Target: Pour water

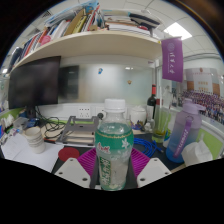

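Gripper view: upright bottle (115, 145) (green label), white cap.

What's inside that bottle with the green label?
The bottle, held between the gripper fingers, looks clear and capped; the green label covers its middle, so any water level is hidden.

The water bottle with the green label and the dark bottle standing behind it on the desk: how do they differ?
The water bottle is clear with a white cap; the dark bottle is opaque and near black. The water bottle sits between the fingers of the hand-held gripper; the dark bottle stands far beyond them, near the wall. The water bottle looks wide; the dark bottle has a slim neck. Both stand upright.
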`<action>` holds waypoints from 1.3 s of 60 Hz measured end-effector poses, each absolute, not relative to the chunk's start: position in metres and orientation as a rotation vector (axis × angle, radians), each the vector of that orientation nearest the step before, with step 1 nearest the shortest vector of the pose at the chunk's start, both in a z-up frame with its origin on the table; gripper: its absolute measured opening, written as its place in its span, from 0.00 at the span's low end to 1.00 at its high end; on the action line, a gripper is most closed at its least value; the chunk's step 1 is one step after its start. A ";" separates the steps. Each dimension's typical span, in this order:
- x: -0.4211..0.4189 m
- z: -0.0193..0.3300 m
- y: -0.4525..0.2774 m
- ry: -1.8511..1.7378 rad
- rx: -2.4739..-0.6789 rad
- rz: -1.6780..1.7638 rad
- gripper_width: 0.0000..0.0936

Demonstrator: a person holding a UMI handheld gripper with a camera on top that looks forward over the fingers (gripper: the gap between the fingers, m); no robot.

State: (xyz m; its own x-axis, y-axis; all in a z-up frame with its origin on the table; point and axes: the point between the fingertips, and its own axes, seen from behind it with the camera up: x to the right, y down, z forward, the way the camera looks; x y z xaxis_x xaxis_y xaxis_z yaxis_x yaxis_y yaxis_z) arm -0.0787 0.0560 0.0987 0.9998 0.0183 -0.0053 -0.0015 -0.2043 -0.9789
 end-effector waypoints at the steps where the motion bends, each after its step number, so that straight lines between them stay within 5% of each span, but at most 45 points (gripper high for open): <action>1: -0.078 0.099 0.057 -0.004 -1.775 0.024 0.50; 15: -0.078 0.100 0.063 -0.005 -1.778 -0.023 0.36; 27: -0.088 0.105 0.072 -0.105 -1.814 -0.141 0.33; 42: -0.171 0.144 0.101 -0.712 -1.755 -0.470 0.33; 78: -0.284 0.148 0.172 -1.804 -1.128 -1.321 0.33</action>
State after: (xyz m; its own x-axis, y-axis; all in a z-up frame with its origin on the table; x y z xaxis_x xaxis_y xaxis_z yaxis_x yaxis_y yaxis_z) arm -0.2836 0.1716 0.1485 -0.4380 0.2716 0.8569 0.8990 0.1322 0.4176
